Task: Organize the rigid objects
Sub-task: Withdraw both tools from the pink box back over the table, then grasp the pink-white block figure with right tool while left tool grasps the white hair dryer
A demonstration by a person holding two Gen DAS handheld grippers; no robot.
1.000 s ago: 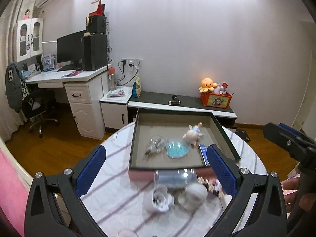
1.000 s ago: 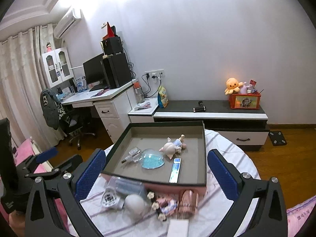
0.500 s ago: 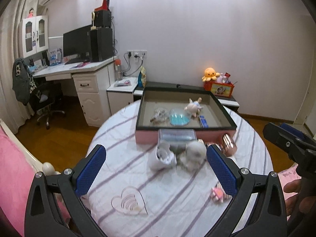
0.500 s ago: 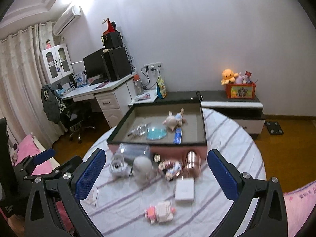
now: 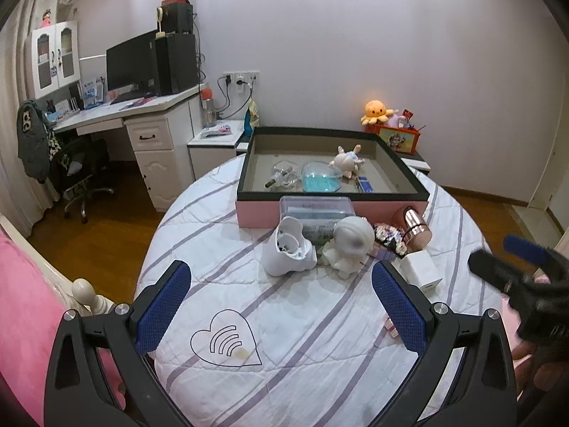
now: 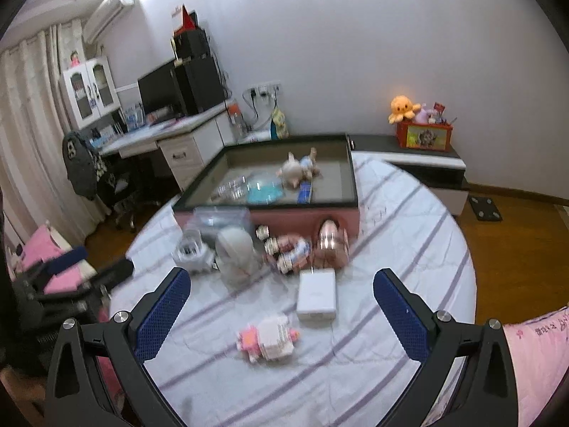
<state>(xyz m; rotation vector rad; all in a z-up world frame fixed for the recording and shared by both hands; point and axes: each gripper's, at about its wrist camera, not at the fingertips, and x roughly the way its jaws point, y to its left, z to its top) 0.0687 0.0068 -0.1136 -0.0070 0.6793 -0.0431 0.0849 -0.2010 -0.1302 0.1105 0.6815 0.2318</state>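
I have pulled both grippers back toward the near edge of the round table [image 5: 220, 249], so now I can see much more of it than a second ago. My left gripper [image 5: 281, 306] is wide open with nothing in it, and my right gripper [image 6: 281, 311] is wide open and empty too. Close to me lie a clear heart shape [image 5: 224, 343] and a pink block toy [image 6: 267, 338]. Past them sit a white box [image 6: 317, 296], a white figure [image 5: 350, 242] and a shiny pink cup [image 5: 414, 226], all near the box tray [image 5: 330, 210] at the far edge. I think those loose things go in next.
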